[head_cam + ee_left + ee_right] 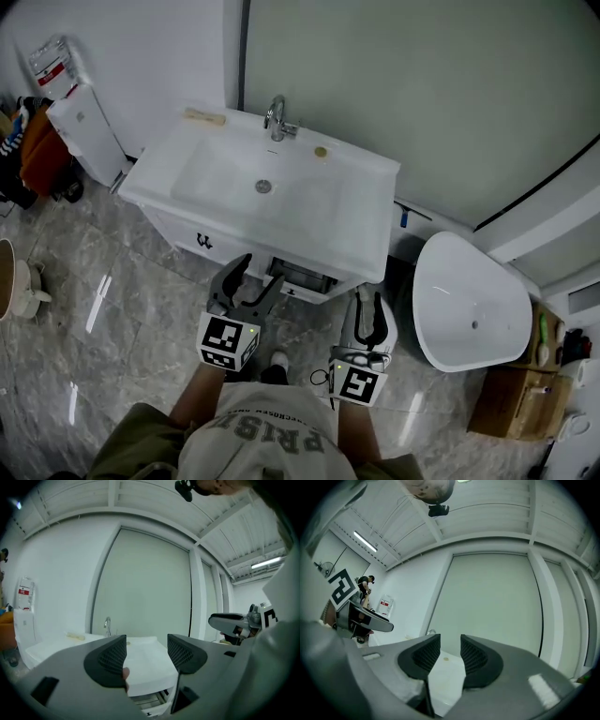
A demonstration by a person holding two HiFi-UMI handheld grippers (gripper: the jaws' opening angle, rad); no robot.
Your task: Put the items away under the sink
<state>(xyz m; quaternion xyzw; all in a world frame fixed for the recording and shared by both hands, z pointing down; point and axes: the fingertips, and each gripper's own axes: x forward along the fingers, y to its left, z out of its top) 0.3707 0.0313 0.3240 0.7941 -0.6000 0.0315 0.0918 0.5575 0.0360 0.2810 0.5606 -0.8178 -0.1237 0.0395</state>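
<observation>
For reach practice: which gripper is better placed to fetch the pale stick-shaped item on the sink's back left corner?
Probably left. The left gripper, jaws apart, is nearer the pale item on the sink; the right gripper is off its right front corner.

White sink top (347,234): pale stick-like item (204,116) back left, small round piece (321,151) right of faucet (276,120) (both near wall).

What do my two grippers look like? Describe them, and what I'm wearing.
Both the left gripper and right gripper have dark grey curved jaws with ribbed black pads and a white cube of black square markers. The shirt is pale grey, printed.
</observation>
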